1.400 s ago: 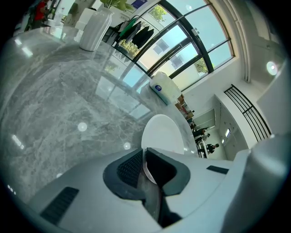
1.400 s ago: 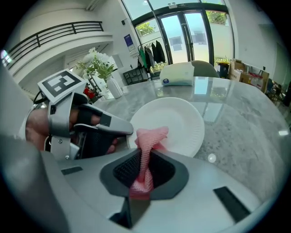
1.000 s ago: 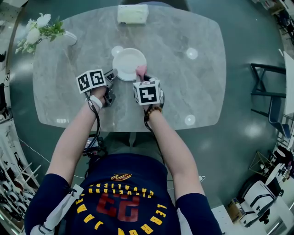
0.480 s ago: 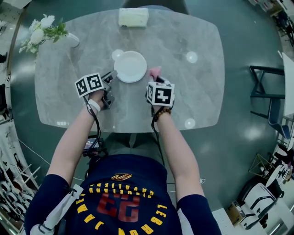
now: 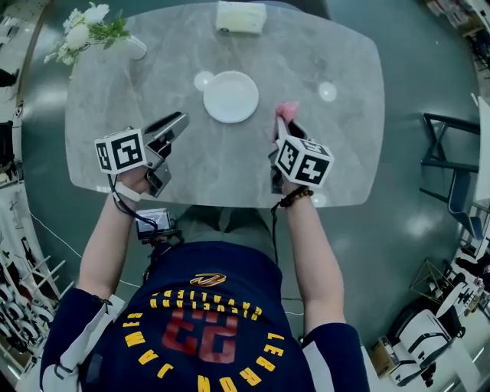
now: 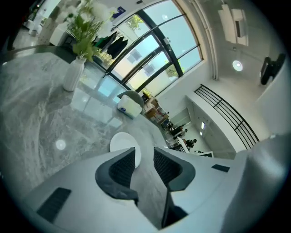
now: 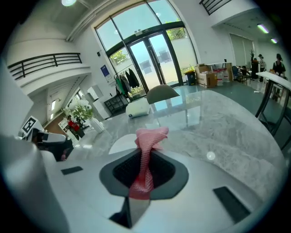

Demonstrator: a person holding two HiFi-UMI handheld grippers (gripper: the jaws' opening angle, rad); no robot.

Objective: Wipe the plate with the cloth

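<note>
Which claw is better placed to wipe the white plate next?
Right. The right claw is shut on the pink mesh cloth and sits close to the round white plate, not touching it. The left claw is open and holds nothing.

I see a polished grey marble-look tabletop (image 5: 153,76) with glossy, reflective patches, a smooth white round plate (image 5: 230,96), and a pink open-weave cloth (image 7: 145,154), rough and matt.

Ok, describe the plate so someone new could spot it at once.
Start at the grey marble table. Near its middle, toward the far edge, lies the plate, just this side of the white box. It is the only round, plain white dish there.
</note>
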